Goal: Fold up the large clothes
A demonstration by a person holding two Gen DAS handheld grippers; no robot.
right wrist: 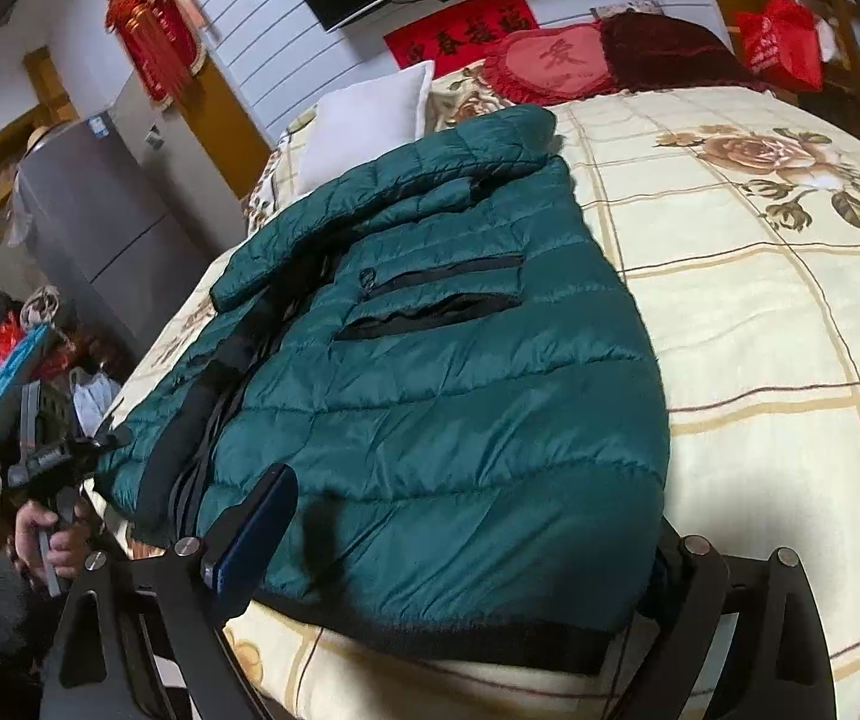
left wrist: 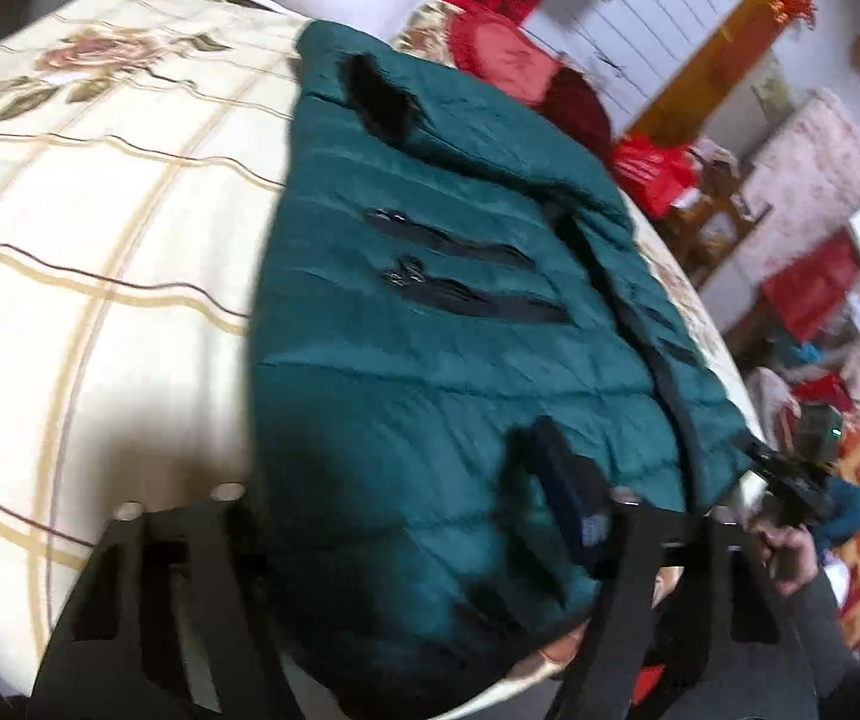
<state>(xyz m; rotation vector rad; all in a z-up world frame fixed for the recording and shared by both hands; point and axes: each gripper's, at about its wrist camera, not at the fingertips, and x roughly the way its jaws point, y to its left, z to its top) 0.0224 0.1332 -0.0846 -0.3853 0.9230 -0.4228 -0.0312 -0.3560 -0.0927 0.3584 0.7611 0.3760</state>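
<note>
the green jacket [right wrist: 442, 360] lies flat on the bed [right wrist: 760, 330], right in front of both grippers. the right gripper [right wrist: 460, 546] stands wide across its hem. the left gripper [left wrist: 406, 516] has the hem between its fingers too, can't tell if it's pinching.

Left wrist view is motion-blurred, esp. the jacket [left wrist: 430, 312] zips; gripper bases cut off by bottom edge in both views; right gripper's [right wrist: 460, 546] far finger hidden behind jacket hem.
</note>
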